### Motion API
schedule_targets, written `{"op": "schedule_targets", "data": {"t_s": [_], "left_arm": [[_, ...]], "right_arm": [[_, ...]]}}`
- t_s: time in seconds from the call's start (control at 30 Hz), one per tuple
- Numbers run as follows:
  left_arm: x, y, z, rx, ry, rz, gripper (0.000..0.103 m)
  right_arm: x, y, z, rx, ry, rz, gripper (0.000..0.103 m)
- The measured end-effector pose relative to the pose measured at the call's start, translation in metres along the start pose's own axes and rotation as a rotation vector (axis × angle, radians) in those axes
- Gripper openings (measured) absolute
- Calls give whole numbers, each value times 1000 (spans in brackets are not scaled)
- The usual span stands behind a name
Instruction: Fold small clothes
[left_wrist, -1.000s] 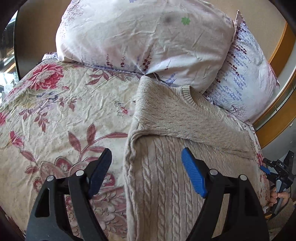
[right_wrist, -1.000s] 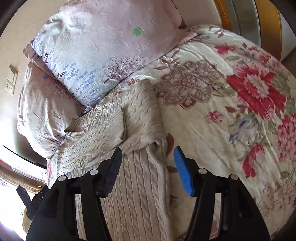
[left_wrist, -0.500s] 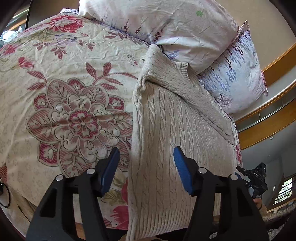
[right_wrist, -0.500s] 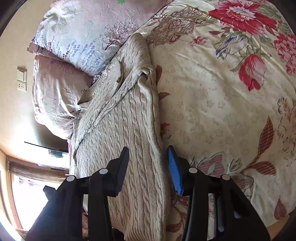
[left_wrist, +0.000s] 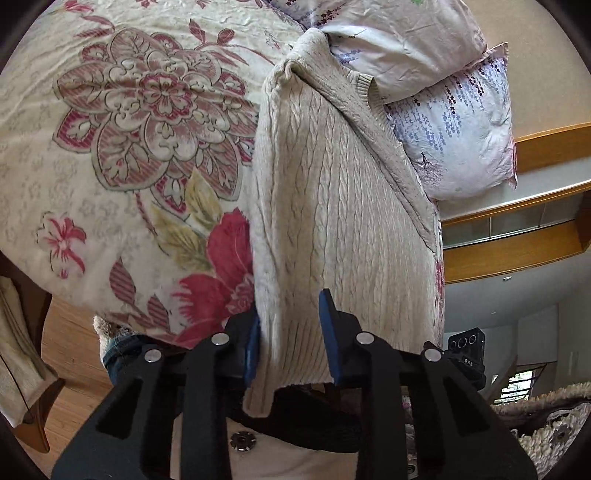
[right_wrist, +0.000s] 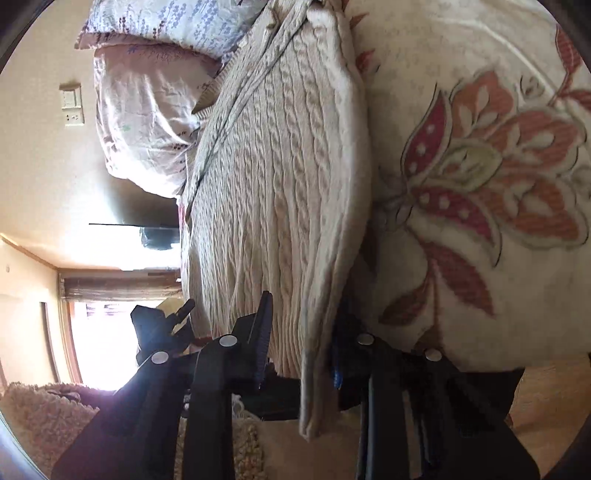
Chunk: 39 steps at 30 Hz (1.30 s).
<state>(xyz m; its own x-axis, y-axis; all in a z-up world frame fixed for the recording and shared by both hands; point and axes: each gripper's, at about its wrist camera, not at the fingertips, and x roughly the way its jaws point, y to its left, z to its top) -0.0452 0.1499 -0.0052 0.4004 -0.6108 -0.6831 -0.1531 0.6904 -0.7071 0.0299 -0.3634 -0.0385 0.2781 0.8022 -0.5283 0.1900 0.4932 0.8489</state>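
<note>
Lying lengthwise along one side of the bed, the cream cable-knit sweater (left_wrist: 332, 206) has its sleeves folded in over the body, its ribbed collar end up against the pillows and its ribbed hem hanging just over the bed's near edge. The hem end droops past that edge at both near corners of the garment.

The left tongs (left_wrist: 291, 347) straddle one hem corner — blue pads on either side of the knit, the jaws closing with the fabric between them; the left pad sits against the sweater's side edge while the right pad stands a little clear of it, so no firm clamp shows yet. The right tongs (right_wrist: 301, 343) straddle the other hem corner, also closing, with the doubled edge of the sweater hanging between the fingers; the blue pad (right_wrist: 336, 373) is mostly hidden behind the fabric, and whether it presses is hard to tell.

Under the sweater spreads the cream quilted bedspread with large red and pink flowers (left_wrist: 122, 155). At the head of the bed lie two pale floral pillows — one pinkish (left_wrist: 406, 40), one with purple sprigs (left_wrist: 458, 133). Beyond the near edge of the bed, a wooden floor (left_wrist: 70, 354) shows.
</note>
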Motion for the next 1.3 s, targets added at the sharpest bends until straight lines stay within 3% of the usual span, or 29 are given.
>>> {"op": "schedule_targets", "data": {"t_s": [0.2, 0.27, 0.33, 0.53, 0.8, 1.03, 1.3], "left_arm": [[3, -4, -8, -3, 30, 5, 27], [3, -7, -6, 1, 33, 11, 23], [3, -9, -3, 8, 33, 10, 10], [-2, -16, 10, 31, 2, -31, 7], [-4, -34, 44, 90, -64, -73, 7], [-1, -51, 87, 120, -162, -90, 7], [10, -65, 142, 122, -261, -81, 7]], "right_arm": [[4, 0, -5, -4, 27, 8, 15], [4, 0, -5, -15, 29, 3, 13], [5, 4, -3, -36, 25, 2, 11], [0, 22, 8, -104, -23, 7, 8], [-12, 49, 37, -189, -131, 15, 8], [-24, 78, 71, -278, -291, -58, 7], [-32, 89, 116, -267, -431, -47, 7]]}}
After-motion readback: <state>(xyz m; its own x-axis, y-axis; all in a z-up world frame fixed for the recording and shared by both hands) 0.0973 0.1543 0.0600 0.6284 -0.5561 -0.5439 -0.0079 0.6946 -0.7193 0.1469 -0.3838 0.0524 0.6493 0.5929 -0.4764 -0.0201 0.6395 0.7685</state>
